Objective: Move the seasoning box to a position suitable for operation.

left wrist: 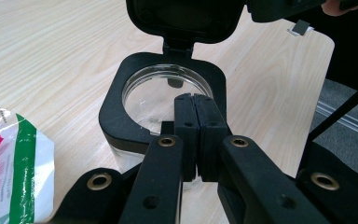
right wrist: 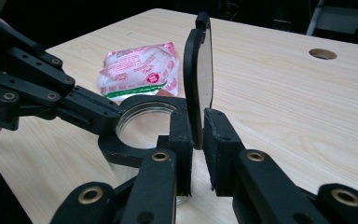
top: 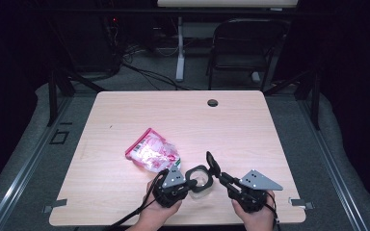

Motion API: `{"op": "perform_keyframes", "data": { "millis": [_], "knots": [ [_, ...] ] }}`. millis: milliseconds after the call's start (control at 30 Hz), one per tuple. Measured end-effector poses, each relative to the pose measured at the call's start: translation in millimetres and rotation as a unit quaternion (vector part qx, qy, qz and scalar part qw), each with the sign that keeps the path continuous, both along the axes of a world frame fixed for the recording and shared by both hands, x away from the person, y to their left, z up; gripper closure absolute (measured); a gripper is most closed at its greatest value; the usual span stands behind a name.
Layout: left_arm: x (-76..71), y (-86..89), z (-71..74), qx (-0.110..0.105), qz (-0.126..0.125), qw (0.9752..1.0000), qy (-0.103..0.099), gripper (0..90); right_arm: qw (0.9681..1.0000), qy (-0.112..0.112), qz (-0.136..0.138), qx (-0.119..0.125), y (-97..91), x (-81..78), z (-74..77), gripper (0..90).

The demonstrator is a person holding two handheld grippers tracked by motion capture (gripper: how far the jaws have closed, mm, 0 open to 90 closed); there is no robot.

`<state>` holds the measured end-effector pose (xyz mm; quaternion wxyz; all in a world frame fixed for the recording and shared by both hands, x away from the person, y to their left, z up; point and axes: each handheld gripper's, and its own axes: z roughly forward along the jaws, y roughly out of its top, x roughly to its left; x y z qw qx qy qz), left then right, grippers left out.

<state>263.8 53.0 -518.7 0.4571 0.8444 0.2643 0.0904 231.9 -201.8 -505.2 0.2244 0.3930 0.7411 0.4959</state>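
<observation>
Item: left gripper, pressed together on the near rim of the clear jar, which I steadied at the near edge of the worktop. Right gripper pinched the upright hinged lid, presumably to swing it. Snack packet lay far-left, obstructing nothing.

Light wood table, rounded corners, 1 round cable hole near the far edge. On it: 1 pink-and-white crinkled bag left of centre, and 1 clear jar with black collar near the front edge, just right of the bag.
</observation>
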Motion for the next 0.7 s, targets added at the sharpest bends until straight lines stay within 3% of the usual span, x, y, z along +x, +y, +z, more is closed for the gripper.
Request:
{"op": "perform_keyframes", "data": {
  "millis": [267,367,467,633,700],
  "knots": [
    [-0.1,0.0,-0.1,0.000,0.000,1.0000,-0.001,88.7,0.9999,0.007,-0.013,0.002,-4.4,0.7,-0.8,82.5],
    [0.0,0.0,0.0,0.000,0.000,1.0000,0.000,88.7,0.9999,0.014,-0.003,0.008,-3.6,1.2,-3.2,76.1],
    [0.0,0.0,0.0,0.000,0.000,1.0000,0.000,88.7,0.9999,0.014,-0.003,0.003,-1.9,1.4,-3.8,75.4],
    [-0.2,-0.1,-0.1,0.000,0.000,1.0000,-0.001,88.9,0.9998,0.008,-0.015,-0.009,2.2,5.9,-2.7,83.9],
    [0.0,-0.1,-0.1,0.000,0.000,1.0000,-0.001,89.0,0.9998,0.011,-0.017,-0.002,3.1,7.7,-3.0,84.3]
  ]
}}
